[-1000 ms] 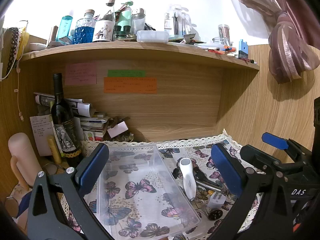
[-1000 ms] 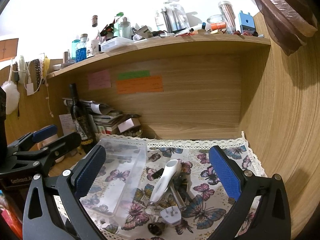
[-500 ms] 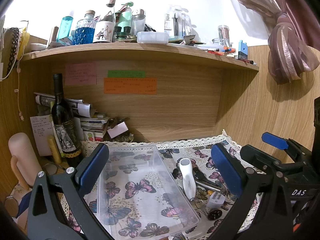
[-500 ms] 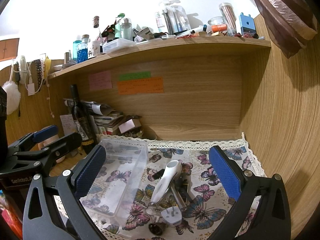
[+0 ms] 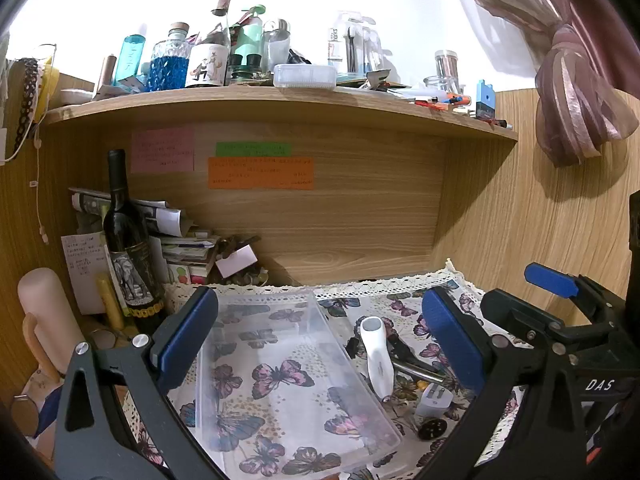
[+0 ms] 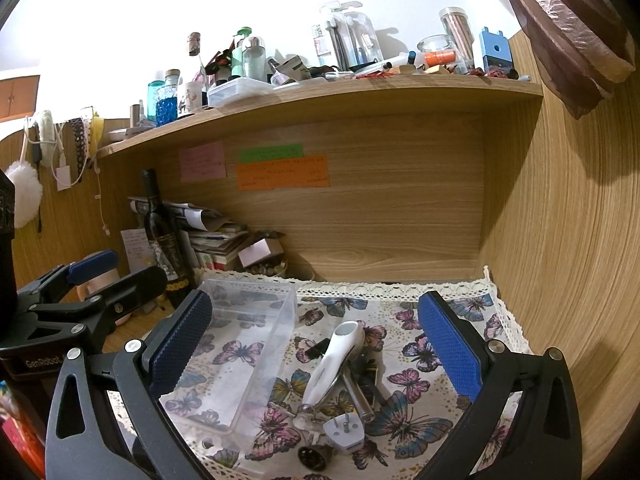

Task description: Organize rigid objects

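A clear plastic box (image 5: 288,364) lies empty on the butterfly cloth (image 5: 400,304); it also shows in the right wrist view (image 6: 244,344). Right of it is a small pile: a white handheld device (image 5: 378,356) (image 6: 334,364), a white plug adapter (image 5: 432,398) (image 6: 346,432), a metal tool (image 6: 360,398) and a small black round part (image 6: 314,456). My left gripper (image 5: 320,344) is open and empty above the box. My right gripper (image 6: 316,344) is open and empty above the pile.
A dark wine bottle (image 5: 130,248) stands at the back left beside stacked papers and books (image 5: 180,248). A pink cylinder (image 5: 44,320) stands at far left. The wooden shelf (image 5: 280,108) above carries bottles and clutter. A wooden wall (image 6: 560,240) bounds the right side.
Both grippers stay open and nearly still. The right wrist view has shifted very slightly; nothing on the cloth has moved.
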The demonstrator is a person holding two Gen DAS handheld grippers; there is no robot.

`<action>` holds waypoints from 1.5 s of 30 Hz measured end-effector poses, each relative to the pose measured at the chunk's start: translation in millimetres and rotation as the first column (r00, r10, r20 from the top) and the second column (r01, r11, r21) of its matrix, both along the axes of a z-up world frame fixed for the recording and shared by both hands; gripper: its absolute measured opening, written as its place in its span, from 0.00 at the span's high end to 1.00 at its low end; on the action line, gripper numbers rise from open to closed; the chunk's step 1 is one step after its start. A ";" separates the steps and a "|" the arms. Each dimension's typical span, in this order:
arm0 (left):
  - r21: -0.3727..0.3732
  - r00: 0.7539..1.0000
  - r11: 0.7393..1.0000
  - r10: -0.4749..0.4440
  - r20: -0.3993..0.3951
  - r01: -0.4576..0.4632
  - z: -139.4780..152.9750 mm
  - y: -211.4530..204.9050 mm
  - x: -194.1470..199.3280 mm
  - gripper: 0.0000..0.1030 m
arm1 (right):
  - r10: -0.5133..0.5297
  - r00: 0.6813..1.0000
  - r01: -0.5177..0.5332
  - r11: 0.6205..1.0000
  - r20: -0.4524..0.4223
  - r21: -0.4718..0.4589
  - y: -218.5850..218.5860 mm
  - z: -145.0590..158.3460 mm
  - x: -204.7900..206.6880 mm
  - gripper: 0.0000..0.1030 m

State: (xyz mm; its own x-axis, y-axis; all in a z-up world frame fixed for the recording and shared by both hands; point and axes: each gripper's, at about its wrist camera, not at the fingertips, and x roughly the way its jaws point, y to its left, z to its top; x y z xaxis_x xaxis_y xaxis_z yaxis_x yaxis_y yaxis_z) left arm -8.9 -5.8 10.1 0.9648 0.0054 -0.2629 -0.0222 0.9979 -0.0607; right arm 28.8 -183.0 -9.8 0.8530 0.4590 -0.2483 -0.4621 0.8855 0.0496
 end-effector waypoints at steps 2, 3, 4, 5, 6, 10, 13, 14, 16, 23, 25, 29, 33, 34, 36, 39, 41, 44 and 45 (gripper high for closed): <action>-0.003 1.000 1.000 0.002 0.000 -0.002 0.3 0.1 0.1 0.00 | 0.000 1.000 0.000 1.000 -0.003 -0.002 0.7 -0.5 0.7 0.00; -0.005 1.000 1.000 0.003 -0.002 -0.003 0.4 0.6 0.4 0.00 | 0.001 1.000 -0.001 1.000 -0.004 -0.002 0.9 -0.7 1.1 0.00; -0.006 1.000 1.000 0.002 -0.005 -0.002 0.7 1.3 1.1 0.00 | 0.002 1.000 -0.002 1.000 -0.005 -0.002 1.3 -1.0 1.6 0.00; -0.005 1.000 1.000 0.000 -0.009 0.000 0.6 2.3 2.5 0.00 | 0.002 1.000 -0.002 1.000 -0.005 -0.003 1.8 -1.2 2.1 0.00; -0.004 1.000 1.000 -0.005 -0.015 0.005 0.7 3.9 3.2 0.00 | 0.002 1.000 -0.002 1.000 -0.005 -0.003 1.7 -1.2 2.1 0.00; -0.004 0.999 1.000 -0.014 -0.048 0.014 -1.2 14.6 6.5 0.00 | -0.003 1.000 0.003 1.000 -0.008 0.000 4.7 -3.3 6.1 0.00; 0.003 0.997 1.000 0.022 -0.077 -0.022 -4.0 28.9 9.2 0.05 | -0.004 1.000 0.004 1.000 -0.021 0.005 5.3 -5.7 13.1 0.00; 0.006 0.996 1.000 0.031 -0.089 -0.031 -5.7 32.3 10.1 0.13 | -0.003 1.000 0.003 1.000 -0.029 0.008 4.6 -7.3 15.7 0.01; 0.009 0.989 0.998 0.058 -0.139 -0.058 -10.1 46.3 16.9 0.18 | -0.011 0.999 0.011 1.000 -0.044 0.003 4.1 -10.2 21.0 0.05; -0.010 0.946 0.995 0.093 -0.310 -0.101 -38.9 87.0 39.0 0.33 | -0.042 0.991 0.034 0.997 -0.125 -0.067 3.1 -26.0 43.2 0.26; -0.029 0.927 0.996 0.070 -0.369 -0.087 -49.1 96.7 46.3 0.37 | -0.064 0.986 0.051 0.995 -0.152 -0.086 0.8 -32.4 50.2 0.31; -0.055 0.883 0.996 0.041 -0.467 -0.075 -67.5 110.2 57.7 0.47 | -0.109 0.972 0.084 0.988 -0.206 -0.129 -6.0 -45.6 63.6 0.36; -0.075 0.843 0.996 0.008 -0.537 -0.057 -82.4 116.6 65.6 0.59 | -0.135 0.949 0.089 0.982 -0.285 -0.167 -13.2 -58.9 79.3 0.39; -0.083 0.833 0.995 -0.004 -0.553 -0.051 -86.1 117.7 68.0 0.63 | -0.142 0.944 0.093 0.981 -0.299 -0.172 -14.5 -61.8 82.6 0.39; -0.105 0.814 0.993 -0.024 -0.581 -0.046 -92.6 119.2 72.7 0.70 | -0.158 0.931 0.098 0.977 -0.330 -0.192 -16.6 -69.0 90.1 0.39; -0.162 0.790 0.986 -0.071 -0.609 -0.036 -102.2 125.0 77.7 0.76 | -0.163 0.910 0.088 0.974 -0.381 -0.208 -18.2 -79.1 99.2 0.42; -0.181 0.786 0.983 -0.092 -0.611 -0.026 -103.7 125.9 79.2 0.79 | -0.159 0.896 0.071 0.973 -0.415 -0.220 -16.6 -86.5 105.0 0.45; -0.169 0.783 0.986 -0.100 -0.615 -0.007 -103.1 121.1 82.2 0.84 | -0.153 0.874 0.043 0.970 -0.460 -0.239 -10.8 -95.3 114.5 0.50; -0.146 0.784 0.989 -0.086 -0.615 -0.006 -102.7 118.1 82.6 0.85 | -0.150 0.867 0.036 0.970 -0.475 -0.241 -8.8 -97.2 118.1 0.52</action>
